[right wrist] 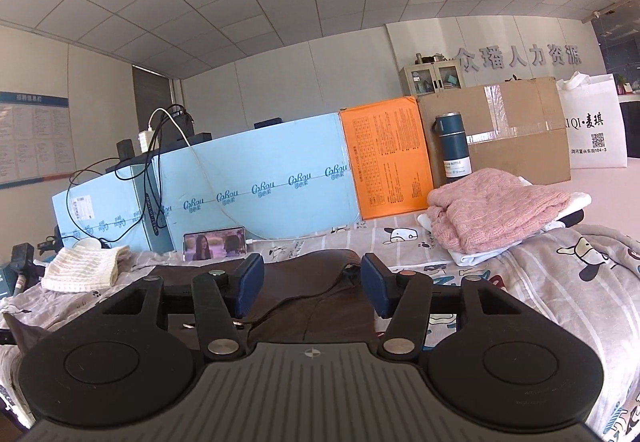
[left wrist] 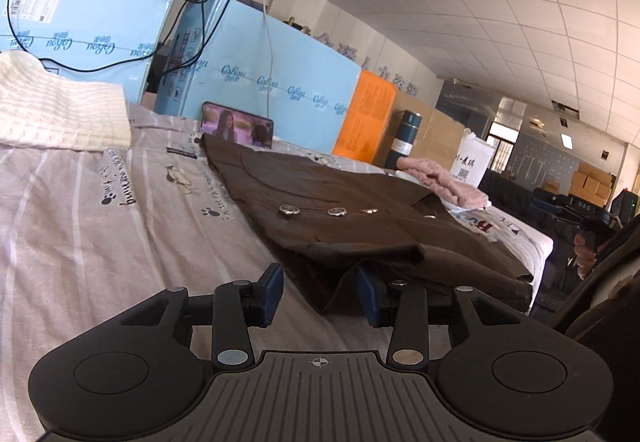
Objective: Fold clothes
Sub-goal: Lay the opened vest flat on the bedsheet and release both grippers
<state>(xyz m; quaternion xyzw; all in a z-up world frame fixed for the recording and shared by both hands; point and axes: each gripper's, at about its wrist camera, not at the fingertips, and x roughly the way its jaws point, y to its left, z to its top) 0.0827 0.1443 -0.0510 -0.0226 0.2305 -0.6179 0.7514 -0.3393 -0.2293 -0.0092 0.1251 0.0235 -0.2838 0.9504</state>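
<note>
Brown garment [left wrist: 352,218] between left gripper [left wrist: 320,292] open pads.

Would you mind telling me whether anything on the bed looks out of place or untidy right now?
Nothing is damaged or spilled. The brown jacket lies partly folded, its near hem rumpled and hanging unevenly. A phone playing a video leans against the blue boxes, odd for a folding surface. Both grippers are open, holding nothing.
</note>
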